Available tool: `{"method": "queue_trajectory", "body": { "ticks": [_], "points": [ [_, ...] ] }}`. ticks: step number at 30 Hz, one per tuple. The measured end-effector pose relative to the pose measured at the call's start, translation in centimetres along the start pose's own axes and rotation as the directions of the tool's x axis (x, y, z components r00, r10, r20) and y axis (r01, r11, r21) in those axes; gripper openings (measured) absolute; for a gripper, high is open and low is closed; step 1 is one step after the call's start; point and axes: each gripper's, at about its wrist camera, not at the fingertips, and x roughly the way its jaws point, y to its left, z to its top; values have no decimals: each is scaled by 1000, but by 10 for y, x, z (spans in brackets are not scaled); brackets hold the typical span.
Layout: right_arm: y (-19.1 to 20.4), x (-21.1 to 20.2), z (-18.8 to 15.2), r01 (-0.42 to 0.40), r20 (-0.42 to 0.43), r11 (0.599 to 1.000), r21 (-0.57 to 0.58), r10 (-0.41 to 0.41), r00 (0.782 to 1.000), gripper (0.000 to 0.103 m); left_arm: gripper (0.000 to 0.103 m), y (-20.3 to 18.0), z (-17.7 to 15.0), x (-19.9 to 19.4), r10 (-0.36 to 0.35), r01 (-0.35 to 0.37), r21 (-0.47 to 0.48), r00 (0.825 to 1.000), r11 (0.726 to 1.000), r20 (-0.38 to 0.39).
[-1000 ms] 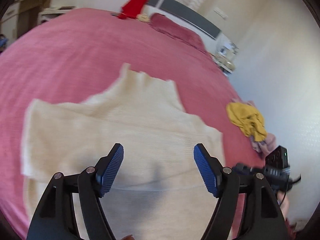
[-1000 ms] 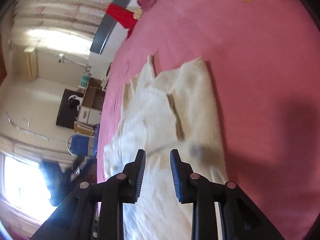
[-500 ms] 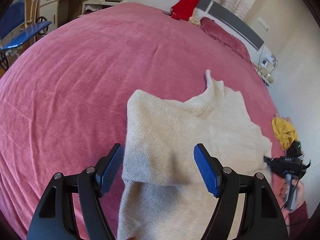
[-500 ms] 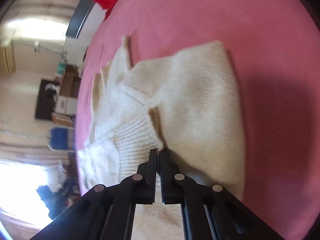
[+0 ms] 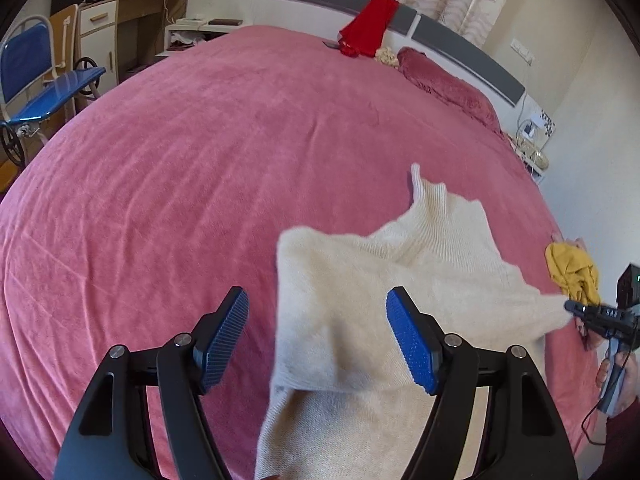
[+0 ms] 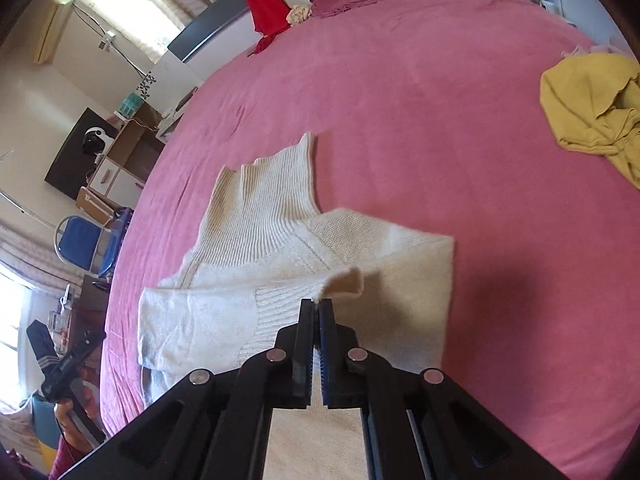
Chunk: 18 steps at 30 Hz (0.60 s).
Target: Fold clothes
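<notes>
Each view looks forward and steeply down along its own gripper's jaws, close above the pink bed. The left wrist view faces the headboard squarely, while the right wrist view is rolled, putting the headboard at upper left. Both share the cream sweater, yellow garment and red cloth.
</notes>
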Motion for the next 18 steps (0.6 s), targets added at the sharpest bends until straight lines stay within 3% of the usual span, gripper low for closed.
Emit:
{"method": "queue_trajectory", "body": {
  "ticks": [3, 9, 14, 16, 18],
  "points": [
    [-21, -5, -4, 53, 10, 998, 42, -53, 999, 1, 74, 3, 4, 0, 19, -19, 5, 1000, 1000, 1],
    [-54, 32, -24, 152, -83, 983, 107, -143, 986, 2, 74, 13, -3, 19, 37, -38, -18, 997, 999, -61],
    [-50, 2, -19, 184, 57, 973, 139, -193, 979, 12, 74, 25, -2, 22, 1, -5, -71, 998, 997, -65],
    [-39, -7, -17, 133, 79, 985, 109, -142, 987, 14, 74, 29, -2, 23, -18, 11, -93, 998, 996, -66],
    [-31, 5, -17, 58, 33, 992, 108, -62, 998, 16, 74, 25, -1, 26, -45, 38, -103, 997, 994, -66]
  ]
}}
